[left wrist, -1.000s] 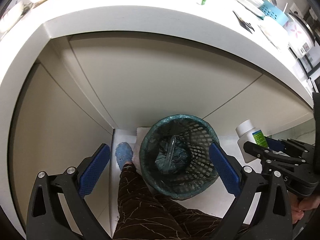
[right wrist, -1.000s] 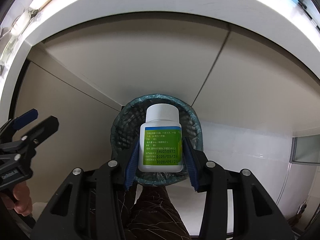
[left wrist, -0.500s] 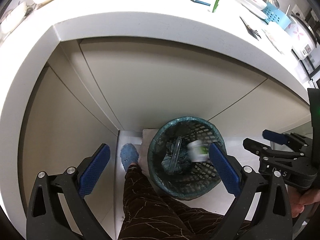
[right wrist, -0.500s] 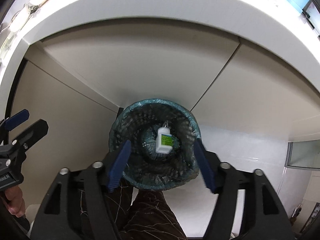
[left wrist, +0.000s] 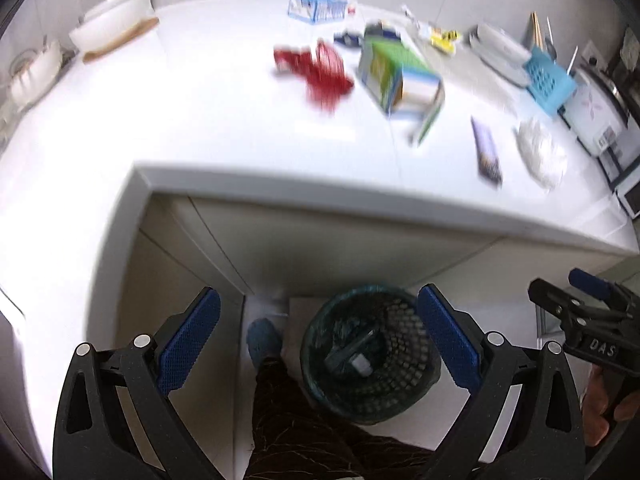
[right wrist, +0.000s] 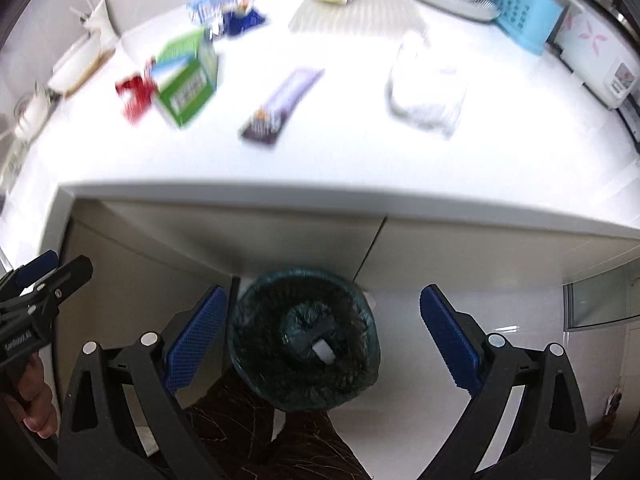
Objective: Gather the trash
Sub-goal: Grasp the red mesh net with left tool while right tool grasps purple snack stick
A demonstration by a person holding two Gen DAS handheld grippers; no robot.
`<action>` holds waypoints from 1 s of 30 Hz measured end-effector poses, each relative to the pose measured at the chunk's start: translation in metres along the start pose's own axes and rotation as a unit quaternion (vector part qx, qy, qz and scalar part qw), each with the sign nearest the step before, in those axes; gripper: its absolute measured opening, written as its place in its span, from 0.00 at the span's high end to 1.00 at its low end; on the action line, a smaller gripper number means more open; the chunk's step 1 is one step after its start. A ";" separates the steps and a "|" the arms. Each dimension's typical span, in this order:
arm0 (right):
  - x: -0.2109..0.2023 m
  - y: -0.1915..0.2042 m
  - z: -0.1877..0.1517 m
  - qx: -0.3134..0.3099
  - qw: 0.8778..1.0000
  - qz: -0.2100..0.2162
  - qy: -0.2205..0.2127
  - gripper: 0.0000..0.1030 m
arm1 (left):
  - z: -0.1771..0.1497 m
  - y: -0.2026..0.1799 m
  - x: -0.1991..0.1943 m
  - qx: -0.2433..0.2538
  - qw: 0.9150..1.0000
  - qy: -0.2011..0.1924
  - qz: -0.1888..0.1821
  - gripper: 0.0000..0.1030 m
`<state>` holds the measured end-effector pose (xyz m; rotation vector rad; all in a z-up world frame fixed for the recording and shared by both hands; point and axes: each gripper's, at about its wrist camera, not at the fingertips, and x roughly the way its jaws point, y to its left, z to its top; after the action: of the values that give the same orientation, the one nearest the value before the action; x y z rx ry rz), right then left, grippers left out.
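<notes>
I hold my right gripper (right wrist: 322,334) above the mesh trash basket (right wrist: 256,344) on the floor, its jaws opening wide with nothing between them. The white bottle (right wrist: 323,350) lies at the basket's bottom, well below. My left gripper (left wrist: 320,340) is spread open and empty beside the counter (left wrist: 200,128).

place: home kitchen | cues: white counter (right wrist: 360,152), rice cooker (right wrist: 596,52), dish rack (right wrist: 524,12)
</notes>
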<state>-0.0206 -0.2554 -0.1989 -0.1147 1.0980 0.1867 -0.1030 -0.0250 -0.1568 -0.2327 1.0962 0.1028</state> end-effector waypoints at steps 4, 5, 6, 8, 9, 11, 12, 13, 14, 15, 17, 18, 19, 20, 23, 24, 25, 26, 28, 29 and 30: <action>-0.025 0.001 0.021 0.010 1.000 0.003 -0.020 0.10 | 0.026 0.000 -0.015 -0.006 1.000 -0.012 0.001 0.06; -0.028 0.002 0.026 0.012 1.000 0.004 -0.022 0.10 | 0.033 0.000 -0.018 -0.005 1.000 -0.015 0.004 0.06; -0.031 0.002 0.034 0.016 1.000 0.004 -0.023 0.10 | 0.040 0.001 -0.021 -0.004 1.000 -0.019 0.005 0.06; -0.039 0.003 0.046 0.020 0.999 0.005 -0.027 0.10 | 0.052 0.003 -0.024 -0.003 1.000 -0.023 0.009 0.06; -0.042 0.004 0.052 0.021 0.999 0.004 -0.029 0.10 | 0.057 0.004 -0.024 -0.002 1.000 -0.023 0.010 0.06; -0.044 0.003 0.066 0.026 0.999 0.002 -0.030 0.10 | 0.070 0.006 -0.024 -0.003 1.000 -0.025 0.010 0.06; -0.041 0.004 0.068 0.028 0.999 0.002 -0.030 0.10 | 0.078 0.008 -0.022 -0.004 1.000 -0.024 0.012 0.06; -0.040 0.006 0.074 0.031 0.999 0.001 -0.028 0.10 | 0.084 0.010 -0.021 -0.005 1.000 -0.023 0.012 0.07; -0.037 0.007 0.081 0.035 0.999 -0.001 -0.027 0.10 | 0.090 0.012 -0.019 -0.005 1.000 -0.023 0.011 0.07; -0.035 0.007 0.086 0.038 0.999 -0.003 -0.025 0.10 | 0.097 0.013 -0.017 -0.005 1.000 -0.022 0.013 0.07; -0.031 0.008 0.093 0.042 0.999 -0.004 -0.023 0.11 | 0.107 0.014 -0.013 -0.001 1.000 -0.022 0.013 0.07; -0.029 0.010 0.097 0.044 0.999 -0.004 -0.021 0.12 | 0.114 0.014 -0.010 0.001 1.000 -0.021 0.011 0.07; -0.025 0.011 0.102 0.045 0.999 -0.006 -0.018 0.14 | 0.119 0.014 -0.007 0.002 1.000 -0.019 0.011 0.07; -0.022 0.012 0.104 0.047 0.999 -0.007 -0.015 0.15 | 0.124 0.015 -0.004 0.004 1.000 -0.017 0.010 0.07; -0.011 0.014 0.113 0.056 0.998 -0.007 -0.003 0.21 | 0.139 0.016 0.006 0.008 1.000 -0.013 0.006 0.08; -0.006 0.014 0.115 0.059 0.998 -0.009 0.003 0.23 | 0.144 0.017 0.011 0.011 1.000 -0.010 0.004 0.08; -0.001 0.015 0.118 0.062 0.998 -0.010 0.010 0.25 | 0.148 0.017 0.014 0.014 1.000 -0.008 0.003 0.09; 0.004 0.015 0.120 0.065 0.998 -0.011 0.016 0.29 | 0.151 0.017 0.019 0.017 1.000 -0.004 0.003 0.09; 0.013 0.016 0.123 0.068 0.997 -0.013 0.023 0.32 | 0.159 0.016 0.029 0.025 1.000 0.004 0.001 0.10; 0.017 0.018 0.125 0.069 0.997 -0.014 0.030 0.35 | 0.161 0.015 0.034 0.028 1.000 0.007 -0.001 0.11; 0.021 0.019 0.127 0.068 0.997 -0.016 0.034 0.36 | 0.166 0.015 0.039 0.030 0.999 0.011 -0.002 0.11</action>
<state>0.0958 -0.2111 -0.1603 -0.0160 1.1736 0.0793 0.0557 0.0277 -0.1217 -0.1825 1.1182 0.0635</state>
